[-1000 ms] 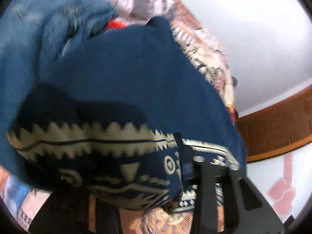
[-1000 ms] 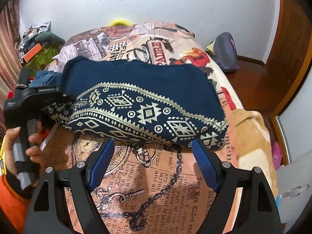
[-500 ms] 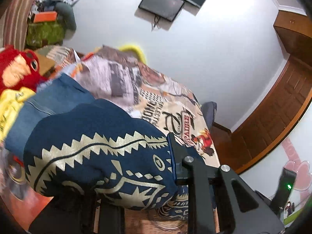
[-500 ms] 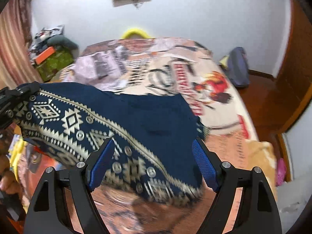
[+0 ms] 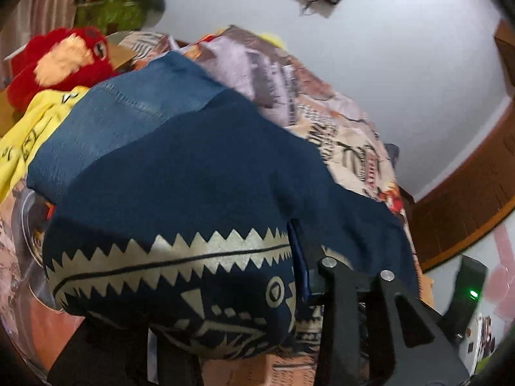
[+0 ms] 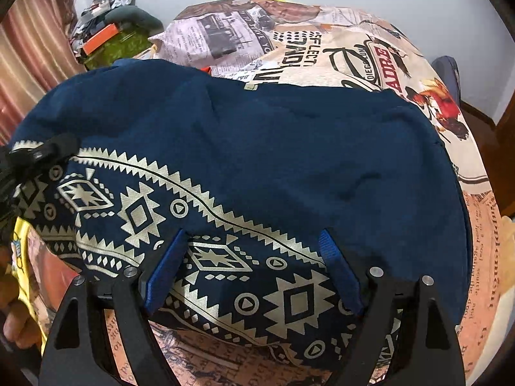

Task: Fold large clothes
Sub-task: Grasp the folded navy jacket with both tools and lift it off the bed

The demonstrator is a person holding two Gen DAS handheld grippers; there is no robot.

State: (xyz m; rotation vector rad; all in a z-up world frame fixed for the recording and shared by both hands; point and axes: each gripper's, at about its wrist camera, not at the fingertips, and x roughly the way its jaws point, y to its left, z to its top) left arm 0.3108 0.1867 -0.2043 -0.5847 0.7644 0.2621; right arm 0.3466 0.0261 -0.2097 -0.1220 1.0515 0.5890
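A folded navy garment (image 6: 289, 148) with a cream zigzag pattern lies across the printed bedspread (image 6: 322, 41). My right gripper (image 6: 251, 257) hangs over its near patterned edge. Its blue pads (image 6: 164, 273) stand wide apart and widen a little more, with the cloth between and below them, not pinched. My left gripper (image 5: 199, 289) has the garment's (image 5: 193, 177) left end bulging between its jaws. The right pad (image 5: 297, 257) touches the cloth, the other finger is hidden under it, and the jaws are opening. In the right wrist view the left gripper (image 6: 38, 152) shows at the garment's left end.
Folded jeans (image 5: 122, 122), a yellow garment (image 5: 29, 128) and a red plush toy (image 5: 61, 61) lie just left of the navy garment. A dark bag (image 6: 447, 74) sits at the bed's far right. A person's hand (image 6: 13, 321) is at the lower left. Clutter (image 6: 109, 38) stands at the back left.
The right gripper has come forward from the bare bedspread to over the garment's near edge. The left gripper has carried its end of the garment up beside the jeans.
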